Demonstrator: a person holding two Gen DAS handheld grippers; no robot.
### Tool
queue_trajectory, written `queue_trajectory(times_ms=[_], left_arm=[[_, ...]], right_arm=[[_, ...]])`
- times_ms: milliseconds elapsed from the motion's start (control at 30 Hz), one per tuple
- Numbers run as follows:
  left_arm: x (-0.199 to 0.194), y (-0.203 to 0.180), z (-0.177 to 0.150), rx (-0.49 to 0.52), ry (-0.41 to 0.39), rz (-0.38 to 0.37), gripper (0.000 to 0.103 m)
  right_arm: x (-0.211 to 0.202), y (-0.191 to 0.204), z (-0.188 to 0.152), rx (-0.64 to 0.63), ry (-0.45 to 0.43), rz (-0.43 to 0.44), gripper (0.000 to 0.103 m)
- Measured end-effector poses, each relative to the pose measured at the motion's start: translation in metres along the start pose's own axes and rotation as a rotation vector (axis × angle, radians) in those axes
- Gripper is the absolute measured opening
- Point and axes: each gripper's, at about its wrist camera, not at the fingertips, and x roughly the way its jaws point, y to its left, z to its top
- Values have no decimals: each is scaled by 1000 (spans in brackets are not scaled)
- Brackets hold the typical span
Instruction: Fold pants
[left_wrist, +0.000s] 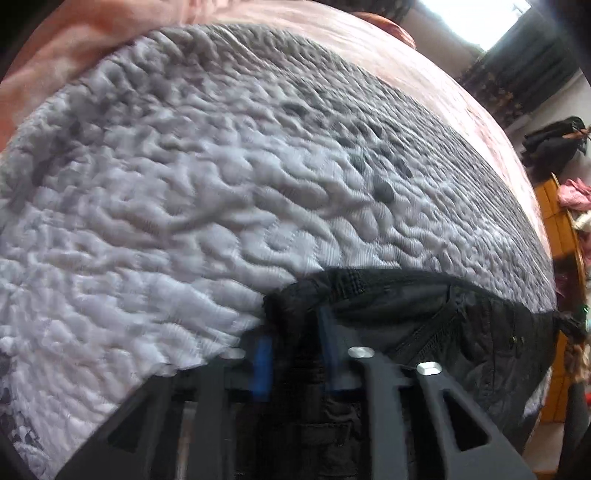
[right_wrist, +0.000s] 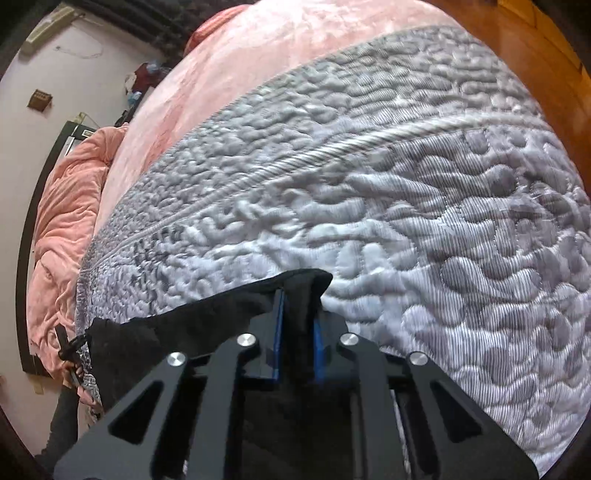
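Both claws are clamped on the black pants (left_wrist: 424, 325), which hang at the near edge of the bed over a grey quilted mattress pad (left_wrist: 192, 192). The left claw (left_wrist: 295, 332) pinches a bunched corner between its blue pads, and the fabric stretches off to the right. The right claw (right_wrist: 299, 314) grips another corner, with cloth draping away to its left. Beyond the quilted pad lies a pink blanket (right_wrist: 236, 55), crumpled into a heap at the far left. A wooden cabinet (left_wrist: 557, 236) stands to the right of the bed with clothes piled near it.
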Motion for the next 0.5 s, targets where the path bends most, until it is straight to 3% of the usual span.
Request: queue_trajectory(times_ms=[133, 500], left_arm=[[-22, -5, -2, 1, -39, 6, 16], [-108, -31, -18, 36, -153, -64, 15]], right_arm=[[-33, 13, -11, -7, -68, -6, 9], [-159, 62, -69, -69, -196, -46, 7]])
